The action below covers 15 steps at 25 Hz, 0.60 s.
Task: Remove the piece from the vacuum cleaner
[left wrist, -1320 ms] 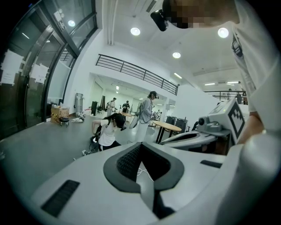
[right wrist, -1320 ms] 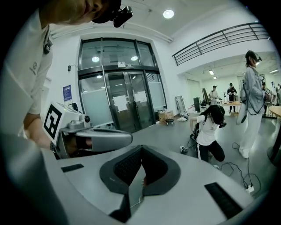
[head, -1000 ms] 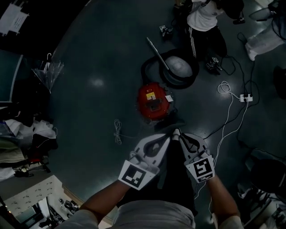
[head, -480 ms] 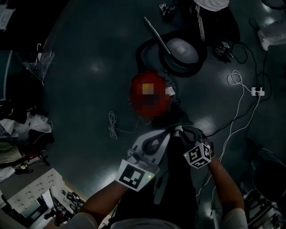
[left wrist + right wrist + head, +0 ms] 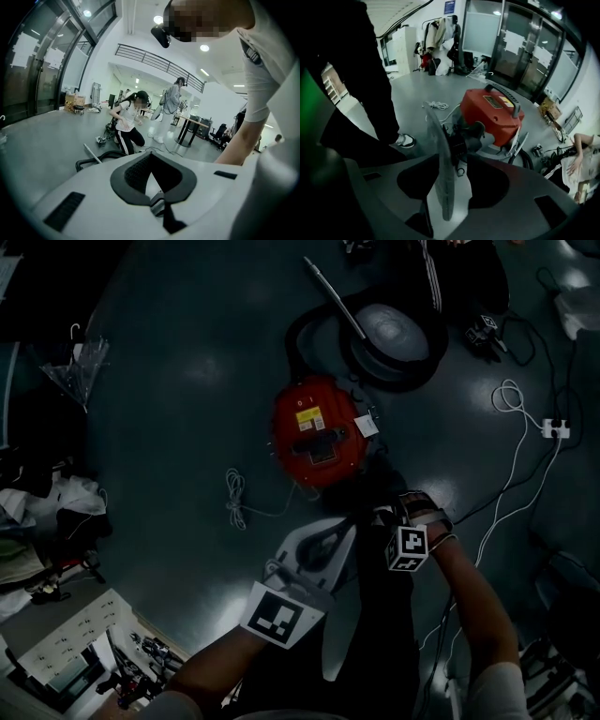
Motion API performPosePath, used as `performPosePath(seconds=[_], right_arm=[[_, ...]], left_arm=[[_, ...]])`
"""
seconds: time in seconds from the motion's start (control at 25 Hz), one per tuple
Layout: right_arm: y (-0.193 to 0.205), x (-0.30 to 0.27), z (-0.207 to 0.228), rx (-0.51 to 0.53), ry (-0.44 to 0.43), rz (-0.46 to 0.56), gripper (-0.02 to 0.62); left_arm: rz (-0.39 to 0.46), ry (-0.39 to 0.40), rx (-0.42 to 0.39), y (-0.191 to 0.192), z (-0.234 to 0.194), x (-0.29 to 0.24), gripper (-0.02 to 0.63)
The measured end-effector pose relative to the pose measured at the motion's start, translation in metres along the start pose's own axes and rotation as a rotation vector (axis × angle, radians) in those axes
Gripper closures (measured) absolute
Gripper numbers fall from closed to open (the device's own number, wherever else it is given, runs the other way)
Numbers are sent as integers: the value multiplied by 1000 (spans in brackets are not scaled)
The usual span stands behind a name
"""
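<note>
The red vacuum cleaner (image 5: 319, 432) sits on the dark floor just ahead of both grippers; the right gripper view shows its black handle and red body (image 5: 492, 115) close up. My right gripper (image 5: 382, 517) points at its near side and its jaws are opening. A thin grey flat piece (image 5: 440, 178), seen edge-on, stands in the gap of the right gripper (image 5: 457, 161), and the pads do not press on it. My left gripper (image 5: 352, 523) hovers beside it with its jaw tips together and nothing in them (image 5: 150, 157).
A black hose coil with a grey dome (image 5: 389, 329) and a metal wand (image 5: 333, 296) lie beyond the vacuum. A white cord (image 5: 239, 502) lies at its left, a power strip with cables (image 5: 548, 427) at the right. A crouching person (image 5: 126, 126) is nearby. Clutter lines the left edge.
My right gripper has moved forward towards the vacuum and turned. The vacuum now lies closer in the head view. The left gripper has stayed roughly in place.
</note>
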State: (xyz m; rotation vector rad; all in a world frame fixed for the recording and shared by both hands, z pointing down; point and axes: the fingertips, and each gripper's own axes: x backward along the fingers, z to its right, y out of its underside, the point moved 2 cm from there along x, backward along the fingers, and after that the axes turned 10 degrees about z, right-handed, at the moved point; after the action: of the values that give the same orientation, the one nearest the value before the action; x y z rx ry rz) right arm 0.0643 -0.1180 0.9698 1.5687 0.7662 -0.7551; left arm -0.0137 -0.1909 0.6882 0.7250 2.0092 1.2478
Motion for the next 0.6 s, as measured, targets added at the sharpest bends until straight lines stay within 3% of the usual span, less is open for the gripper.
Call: performPosePath(seconds=[0.36, 0.48, 0.6], right_arm=[[24, -36, -11, 183, 37, -91, 433], [24, -37, -8, 213, 44, -97, 513], [25, -35, -16, 255, 0, -109, 546]], left_arm=[[-29, 1, 6, 23, -15, 3, 600], [-38, 4, 7, 27, -15, 6, 600], [-37, 4, 12, 27, -14, 9, 600]])
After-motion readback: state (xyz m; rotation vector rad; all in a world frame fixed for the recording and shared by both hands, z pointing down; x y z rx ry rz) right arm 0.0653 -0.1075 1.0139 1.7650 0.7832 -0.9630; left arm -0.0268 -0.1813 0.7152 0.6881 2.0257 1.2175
